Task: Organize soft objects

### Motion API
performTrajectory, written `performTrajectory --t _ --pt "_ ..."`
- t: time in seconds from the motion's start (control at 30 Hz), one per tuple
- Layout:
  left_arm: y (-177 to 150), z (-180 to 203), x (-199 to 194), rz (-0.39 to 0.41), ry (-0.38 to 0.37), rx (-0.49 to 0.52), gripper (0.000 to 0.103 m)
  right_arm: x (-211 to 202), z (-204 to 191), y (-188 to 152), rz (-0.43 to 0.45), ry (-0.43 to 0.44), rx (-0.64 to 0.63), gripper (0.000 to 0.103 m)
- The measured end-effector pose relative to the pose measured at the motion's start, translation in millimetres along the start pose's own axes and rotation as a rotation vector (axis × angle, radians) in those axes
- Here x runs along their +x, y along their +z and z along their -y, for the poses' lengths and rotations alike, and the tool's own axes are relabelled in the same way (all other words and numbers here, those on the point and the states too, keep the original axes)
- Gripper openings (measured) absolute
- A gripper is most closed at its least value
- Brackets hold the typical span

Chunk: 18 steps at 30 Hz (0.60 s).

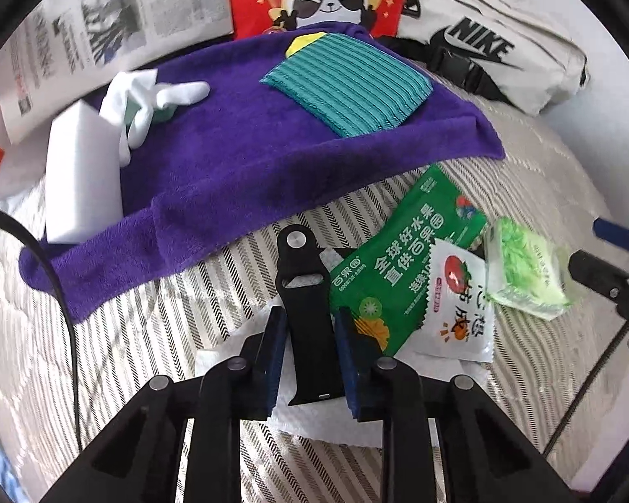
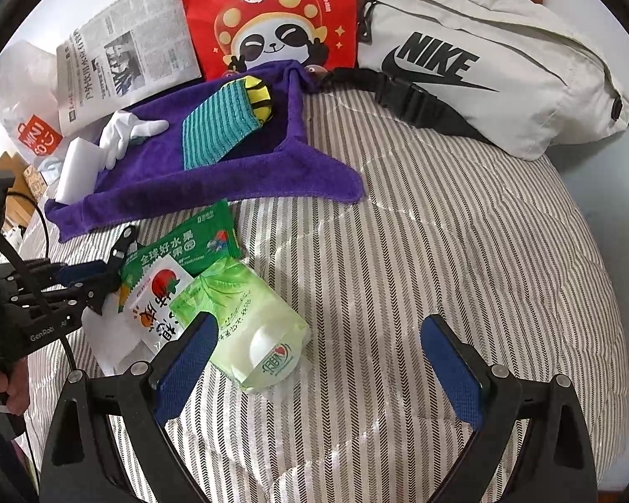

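My left gripper (image 1: 310, 318) is shut on a black watch strap (image 1: 306, 293), holding it over a white paper towel (image 1: 314, 419) on the striped bed; the gripper also shows in the right wrist view (image 2: 84, 276). A purple towel (image 1: 239, 167) lies ahead, bearing a teal striped cloth (image 1: 348, 88), a white glove (image 1: 146, 100) and a white sponge block (image 1: 79, 176). My right gripper (image 2: 318, 335) is open and empty; its left finger is beside a green tissue pack (image 2: 251, 327). The towel (image 2: 197, 180) and teal cloth (image 2: 218, 125) also show there, with a yellow item (image 2: 260, 92) tucked in the cloth.
A green snack bag (image 1: 406, 260) and a white sachet (image 1: 461, 302) lie right of the strap. A red panda bag (image 2: 272, 16), a Nike waist bag (image 2: 482, 63), a newspaper (image 2: 126, 58) and a Miniso bag (image 2: 33, 134) line the back. A black cable (image 1: 63, 293) runs at left.
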<state>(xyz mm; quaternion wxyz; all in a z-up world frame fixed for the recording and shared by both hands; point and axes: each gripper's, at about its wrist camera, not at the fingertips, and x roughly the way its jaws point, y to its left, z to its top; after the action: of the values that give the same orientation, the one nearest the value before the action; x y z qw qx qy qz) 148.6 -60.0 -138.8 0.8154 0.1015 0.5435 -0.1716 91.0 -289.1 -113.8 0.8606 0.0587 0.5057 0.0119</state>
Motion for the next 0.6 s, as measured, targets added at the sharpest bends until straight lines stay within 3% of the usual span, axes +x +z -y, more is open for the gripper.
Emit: performTrajectory --t 0.3,0.5,0.6 --pt "-2 -8 -6 0.009 -0.017 -0.005 0.020 0 1 -2 -0.005 -0.002 0.002 0.096" --pt "-3 2 -1 0.015 0.031 0.053 0.022 3 0 -2 -0.013 -0.004 -0.004 0.096" --pt "-1 1 -1 0.020 0.017 0.045 0.021 3 1 -2 -0.012 -0.008 -0.009 0.096"
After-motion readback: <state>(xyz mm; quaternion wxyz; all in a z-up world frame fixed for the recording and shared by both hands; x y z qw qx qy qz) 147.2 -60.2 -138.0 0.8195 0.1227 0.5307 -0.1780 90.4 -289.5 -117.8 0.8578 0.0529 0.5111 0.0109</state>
